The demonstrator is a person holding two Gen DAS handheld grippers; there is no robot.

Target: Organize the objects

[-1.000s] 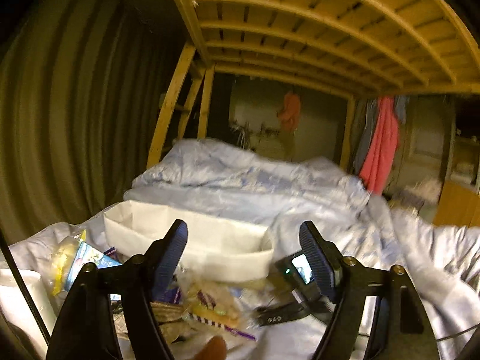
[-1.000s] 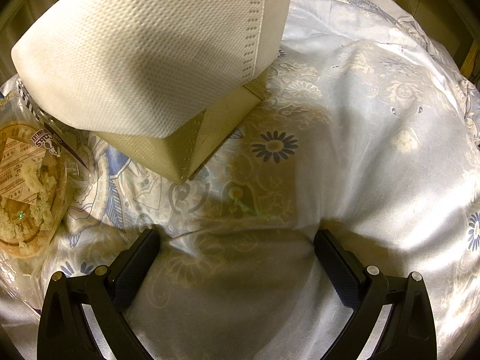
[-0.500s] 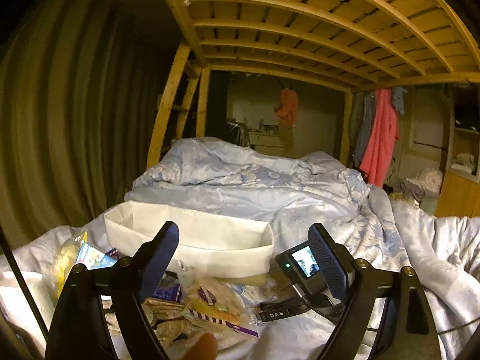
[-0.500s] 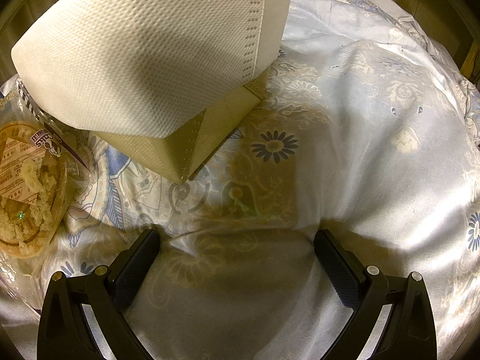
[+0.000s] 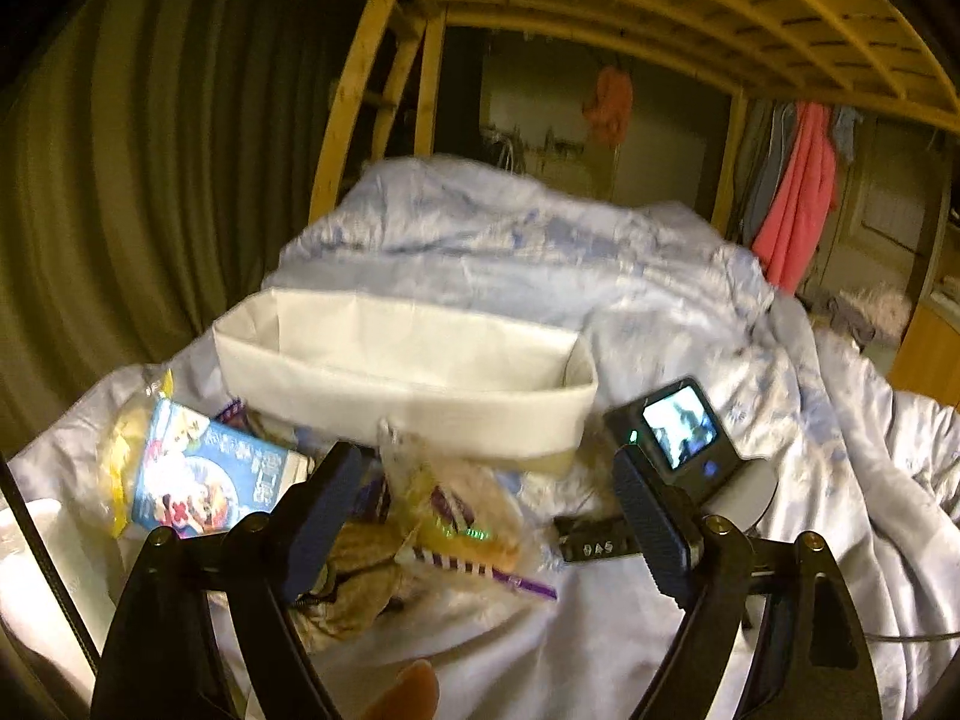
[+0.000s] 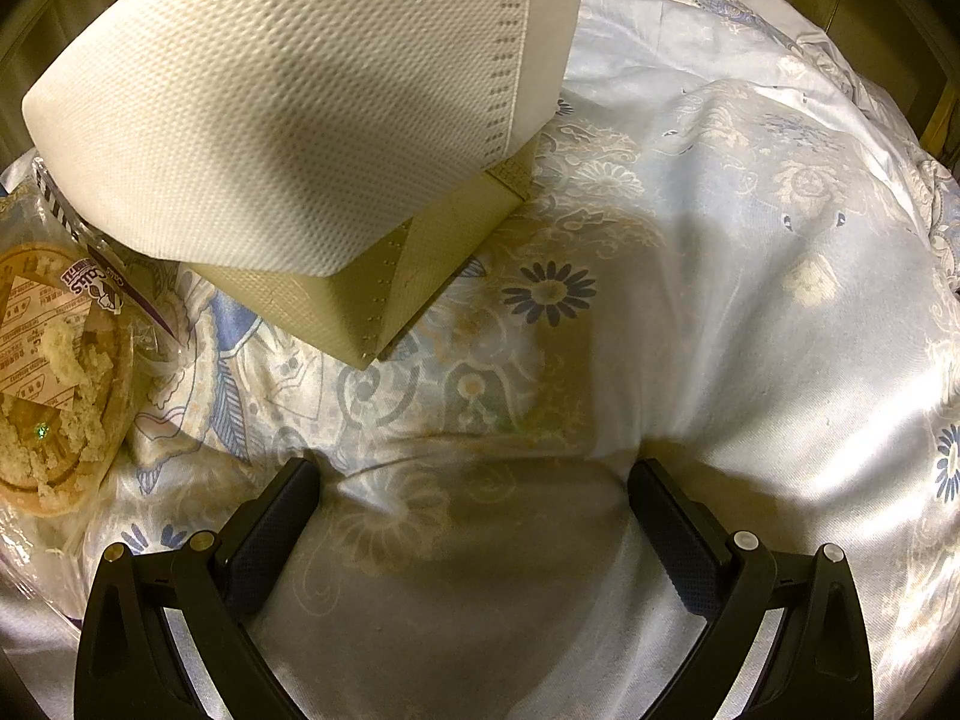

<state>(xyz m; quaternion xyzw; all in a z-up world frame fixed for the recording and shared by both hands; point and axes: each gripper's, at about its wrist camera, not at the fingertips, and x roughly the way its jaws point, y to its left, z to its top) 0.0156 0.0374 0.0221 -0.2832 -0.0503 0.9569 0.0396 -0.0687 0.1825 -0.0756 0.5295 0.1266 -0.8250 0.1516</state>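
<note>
Gaping wide and empty, the left gripper and right gripper are seen; the crinkly snack bag could be crushed or slip before the far fabric bin is reached

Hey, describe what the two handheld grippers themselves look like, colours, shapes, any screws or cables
Both the left gripper and the right gripper have glossy black plastic frames shaped like two angled arms. Each arm ends in a flat, dark blue-black finger pad with a fine ribbed texture. Small round brass or silver screw heads sit at the pivots. A thin black cable runs past the left gripper's outer side.
</note>
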